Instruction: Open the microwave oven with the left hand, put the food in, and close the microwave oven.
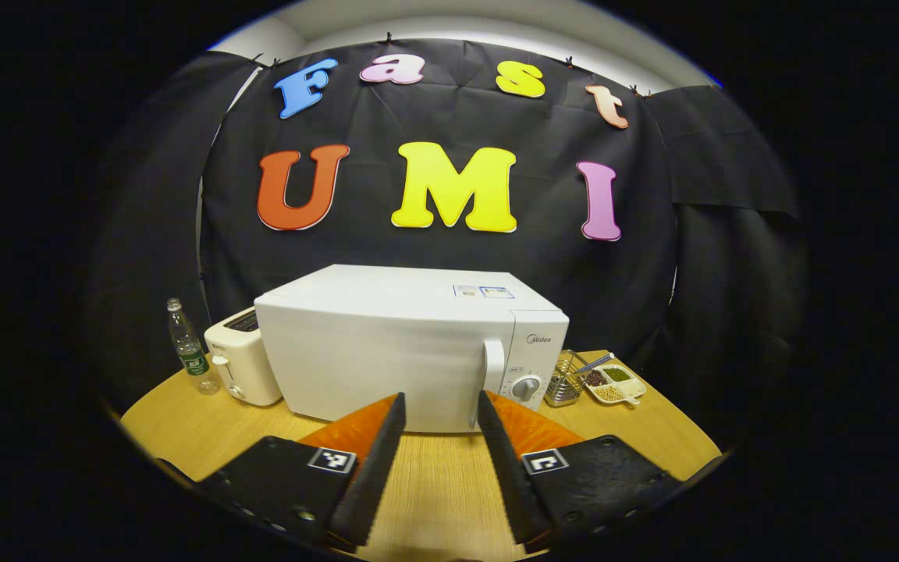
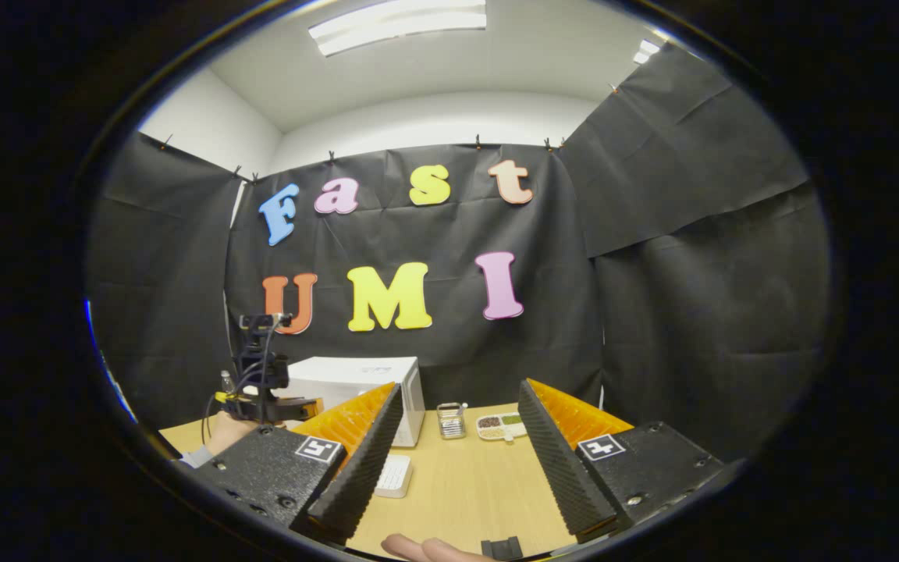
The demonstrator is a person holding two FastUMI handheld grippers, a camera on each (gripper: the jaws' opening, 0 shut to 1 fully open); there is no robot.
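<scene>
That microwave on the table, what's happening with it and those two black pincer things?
A person holds a hand-held gripper in each hand. The left hand-held gripper is open and aimed at the white microwave, whose door is shut. The right hand-held gripper is open too and holds nothing. A divided dish of food sits on the table to the microwave's right, untouched.

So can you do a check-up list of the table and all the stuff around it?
Surface: round wooden table, bare in front.
Job's things: white microwave, door shut, handle beside the knob; divided food dish to its right.
Clutter: toaster, plastic bottle, wire basket, small white object.
Tongs: left tongs open, facing the microwave; right tongs open, held back.
Cables: black wires on the left tongs' rig.
Surroundings: black cloth wall, ceiling light.
</scene>
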